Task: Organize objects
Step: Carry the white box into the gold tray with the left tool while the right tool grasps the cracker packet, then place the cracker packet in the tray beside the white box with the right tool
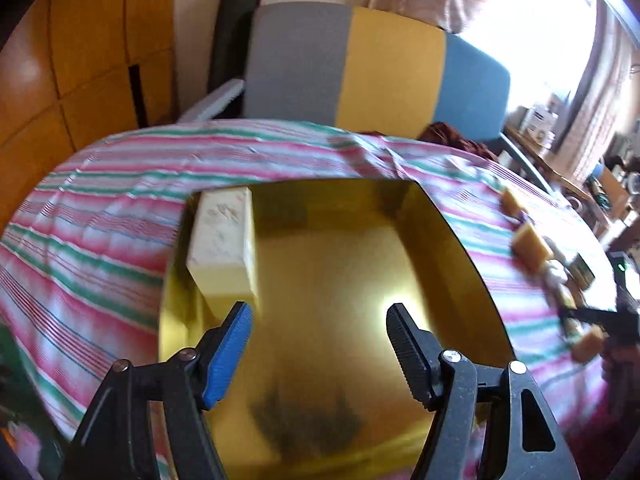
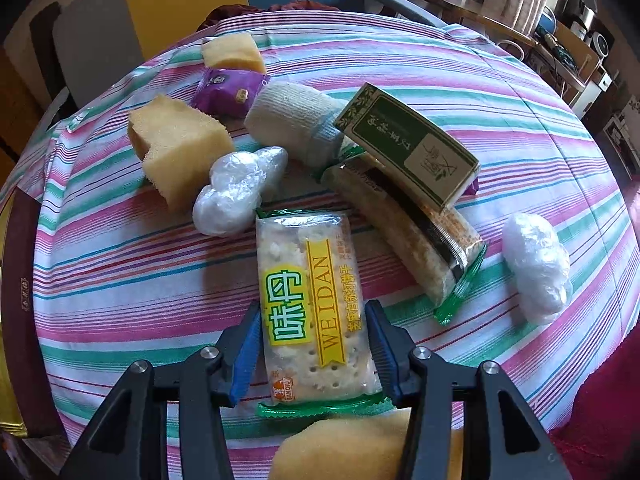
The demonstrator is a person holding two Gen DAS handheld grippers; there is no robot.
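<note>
- The right gripper (image 2: pixel 314 350) pointed steeply down at the striped tablecloth (image 2: pixel 120 280), its two pads pressed against the long sides of a cracker packet (image 2: pixel 312 308). Gripping across the narrow width likely gave the firmest hold on a flat, crinkly wrapper.
- The cracker packet was clear plastic with green crimped ends, a yellow label with green characters and the word WEIDAN; pale, dotted crackers showed through. It lay lengthwise, running away from the gripper toward the middle of the table.
- A yellow sponge (image 2: pixel 344 448) sat just beneath the gripper at the table's near edge.
- Beyond the packet lay a loose cluster: a second cracker packet (image 2: pixel 416 236), a green-and-cream box (image 2: pixel 412 152) leaning on it, a rolled white cloth (image 2: pixel 292 120), two crumpled plastic-wrapped bundles (image 2: pixel 236 196), a purple snack packet (image 2: pixel 228 92) and two more sponge blocks (image 2: pixel 180 148).
- The left gripper (image 1: pixel 320 340) hung half open with nothing between its pads, above a shiny gold tray (image 1: pixel 460 248).
- Inside the tray, against its far left corner, stood a cream-and-yellow block (image 1: pixel 224 248), seemingly already sorted. The tray appeared to be the collection place, so the cracker packet probably belonged there next.
- The tray rested on the same tablecloth, with the loose items well apart toward the table's right edge.
</note>
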